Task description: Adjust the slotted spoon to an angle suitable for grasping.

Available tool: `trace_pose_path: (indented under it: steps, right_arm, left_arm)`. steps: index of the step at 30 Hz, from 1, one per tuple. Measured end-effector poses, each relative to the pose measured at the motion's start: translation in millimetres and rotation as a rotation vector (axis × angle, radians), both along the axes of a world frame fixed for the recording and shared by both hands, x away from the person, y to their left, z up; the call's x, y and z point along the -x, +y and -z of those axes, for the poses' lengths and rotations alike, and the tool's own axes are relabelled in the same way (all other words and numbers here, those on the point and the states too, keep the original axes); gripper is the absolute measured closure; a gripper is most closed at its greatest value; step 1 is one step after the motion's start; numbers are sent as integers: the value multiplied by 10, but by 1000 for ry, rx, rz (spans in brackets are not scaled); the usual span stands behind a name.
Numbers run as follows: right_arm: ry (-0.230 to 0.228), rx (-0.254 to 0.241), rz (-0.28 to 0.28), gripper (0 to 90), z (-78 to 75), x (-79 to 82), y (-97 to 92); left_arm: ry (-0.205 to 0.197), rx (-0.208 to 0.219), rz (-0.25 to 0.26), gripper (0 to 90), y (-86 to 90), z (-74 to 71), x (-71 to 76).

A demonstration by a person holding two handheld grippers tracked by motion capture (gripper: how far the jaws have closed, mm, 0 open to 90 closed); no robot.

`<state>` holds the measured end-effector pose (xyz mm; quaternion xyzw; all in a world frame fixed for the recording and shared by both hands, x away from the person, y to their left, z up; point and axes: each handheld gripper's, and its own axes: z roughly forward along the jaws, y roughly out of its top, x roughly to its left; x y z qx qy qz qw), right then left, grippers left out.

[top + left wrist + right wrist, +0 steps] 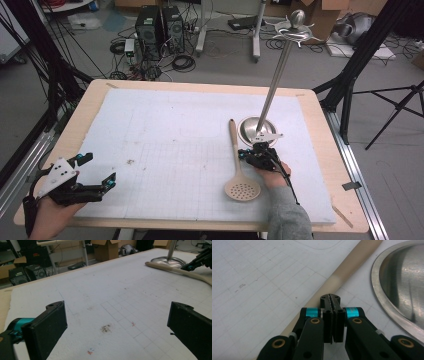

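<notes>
A beige slotted spoon lies flat on the white mat, bowl toward the near edge, handle pointing at the far side. Just right of it stands a metal stand with a round base and a tall pole topped by hooks. My right gripper is shut with nothing between its jaws; its tips sit at the spoon's handle, beside the stand's base. The right gripper hovers over or rests on the handle; I cannot tell which. My left gripper is open at the near left corner, far from the spoon.
The white gridded mat covers most of the wooden table. A dark smudge marks the mat ahead of the left gripper. Computer towers, cables and tripod legs stand on the floor beyond the table.
</notes>
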<state>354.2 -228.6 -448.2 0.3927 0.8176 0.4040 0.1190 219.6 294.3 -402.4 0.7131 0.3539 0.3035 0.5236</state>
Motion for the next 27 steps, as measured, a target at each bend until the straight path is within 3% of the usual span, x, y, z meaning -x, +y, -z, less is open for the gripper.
trace_pose_path:
  steps: [27]
  right_arm:
    - [-29,1,-129,894,2,41,117]
  left_arm:
    - [11,1,-14,28,28,21,20]
